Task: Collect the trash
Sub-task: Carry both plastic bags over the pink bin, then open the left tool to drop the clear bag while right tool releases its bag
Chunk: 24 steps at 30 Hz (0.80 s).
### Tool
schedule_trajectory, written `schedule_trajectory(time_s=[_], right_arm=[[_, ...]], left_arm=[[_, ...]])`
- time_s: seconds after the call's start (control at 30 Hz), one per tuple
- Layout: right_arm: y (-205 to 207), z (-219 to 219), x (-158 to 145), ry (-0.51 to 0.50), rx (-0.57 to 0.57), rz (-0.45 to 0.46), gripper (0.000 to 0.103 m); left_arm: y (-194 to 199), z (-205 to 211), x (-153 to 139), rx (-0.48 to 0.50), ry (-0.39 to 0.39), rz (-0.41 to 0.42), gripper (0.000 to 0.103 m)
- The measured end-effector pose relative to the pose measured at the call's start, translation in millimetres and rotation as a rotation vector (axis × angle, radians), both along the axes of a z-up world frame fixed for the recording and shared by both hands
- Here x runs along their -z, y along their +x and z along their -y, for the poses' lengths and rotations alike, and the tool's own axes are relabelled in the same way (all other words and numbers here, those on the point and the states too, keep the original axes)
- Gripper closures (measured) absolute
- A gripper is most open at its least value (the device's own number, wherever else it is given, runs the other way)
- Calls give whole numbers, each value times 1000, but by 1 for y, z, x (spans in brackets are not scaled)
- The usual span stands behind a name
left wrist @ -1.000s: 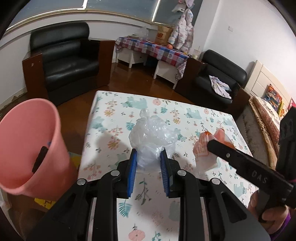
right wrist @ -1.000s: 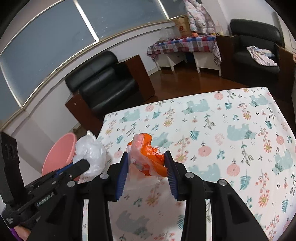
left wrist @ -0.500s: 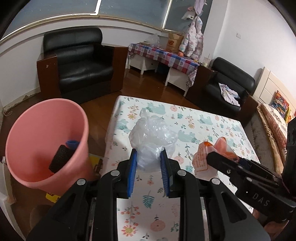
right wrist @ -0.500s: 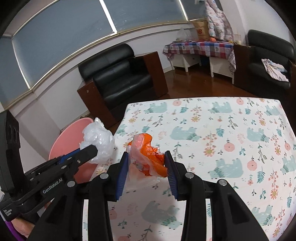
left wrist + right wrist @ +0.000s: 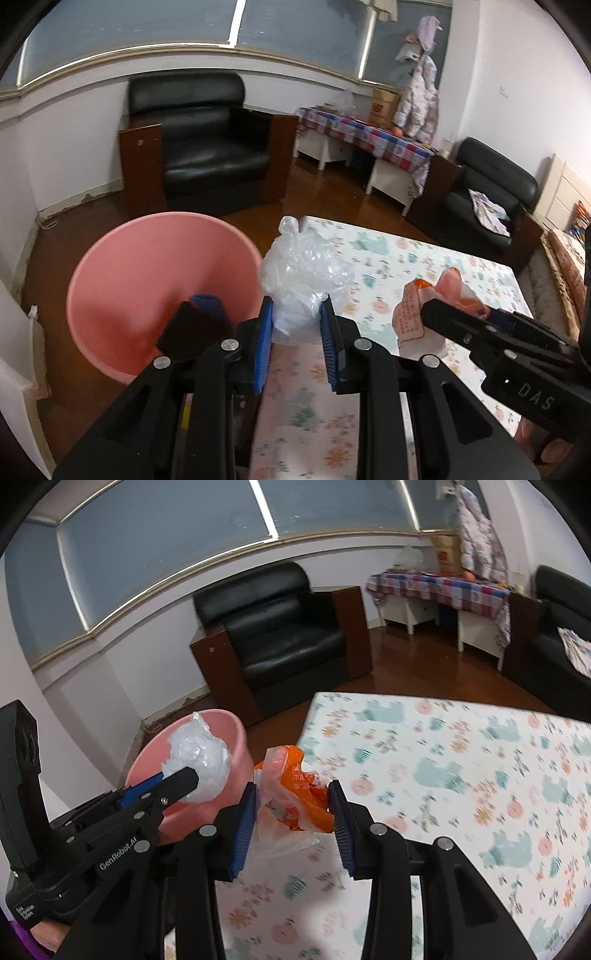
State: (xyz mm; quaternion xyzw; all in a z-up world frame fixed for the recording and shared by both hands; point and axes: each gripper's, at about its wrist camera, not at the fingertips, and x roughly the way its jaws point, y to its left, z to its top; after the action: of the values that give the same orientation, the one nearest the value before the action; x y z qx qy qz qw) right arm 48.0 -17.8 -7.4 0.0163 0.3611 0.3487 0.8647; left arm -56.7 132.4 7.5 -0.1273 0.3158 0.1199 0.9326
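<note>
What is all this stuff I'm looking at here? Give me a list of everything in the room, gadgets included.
clear plastic bag: one, whitish, crumpled, held at the bin's rim
orange bag: one, orange and pale, crumpled, held above the table edge
bin: one, pink, on the floor beside the table
items in bin: one black, one blue, unclear what
table: one, floral cloth with teal bears
armchairs: two, black, by the walls
side table: one, checked cloth, far wall, with a box
hanging coat: one, pale patterned, far corner
floor: brown wood
left gripper: black, blue pads, shut on the clear bag
right gripper: black, blue pads, shut on the orange bag
</note>
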Motion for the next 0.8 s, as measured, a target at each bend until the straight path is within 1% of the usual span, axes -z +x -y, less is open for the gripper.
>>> schedule_trajectory(time_s=[0.27, 0.4, 0.8], right_arm=[[-1, -51, -11, -1, -89, 41, 64], [1, -72, -13, -4, -118, 43, 64], [9, -122, 1, -33, -182, 41, 64]], left_arm=[[-12, -37, 2, -89, -20, -6, 79], [-15, -53, 5, -128, -21, -18, 79], [-16, -91, 23, -205, -29, -60, 79]])
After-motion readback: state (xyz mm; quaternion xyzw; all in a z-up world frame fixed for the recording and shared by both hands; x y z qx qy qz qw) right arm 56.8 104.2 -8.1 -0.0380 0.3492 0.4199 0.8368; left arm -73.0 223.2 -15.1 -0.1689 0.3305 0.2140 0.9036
